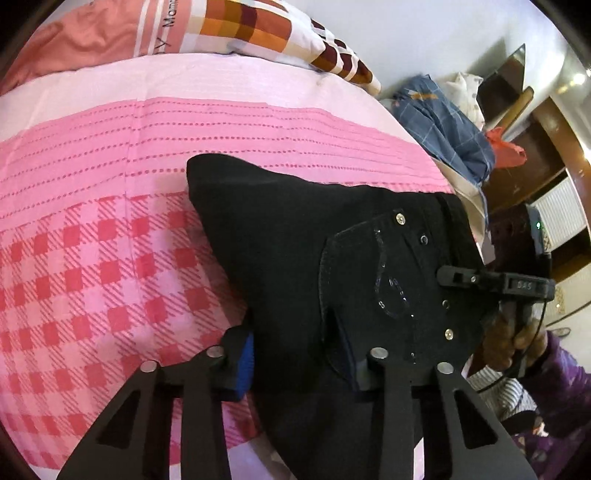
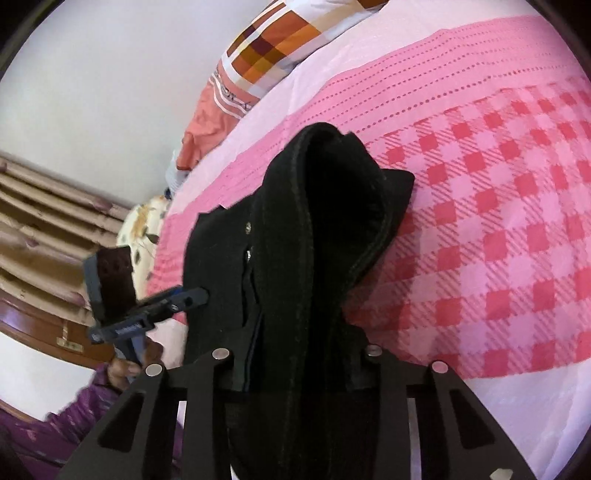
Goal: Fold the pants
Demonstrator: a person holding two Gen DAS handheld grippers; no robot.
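Note:
Black pants [image 1: 295, 229] lie bunched on a pink checked bedsheet [image 1: 92, 258], waist end towards me, with rivets and a stitched pocket showing. My left gripper [image 1: 304, 365] is shut on the pants, with dark fabric filling the gap between its fingers and the blue pad [image 1: 245, 354] pressed against the cloth edge. In the right wrist view a thick fold of the pants [image 2: 325, 206] rises between the fingers of my right gripper [image 2: 295, 369], which is shut on it. Each gripper appears in the other's view at the waistband: the right gripper [image 1: 458, 277] and the left gripper [image 2: 192, 297].
Patchwork pillows [image 1: 258, 26] lie at the head of the bed. A blue checked cloth [image 1: 443, 125] and wooden furniture [image 1: 535, 147] are beyond the bed's right edge. A person's hand in a purple sleeve [image 1: 546, 354] holds the right gripper. Striped curtains [image 2: 44, 214] hang on the left.

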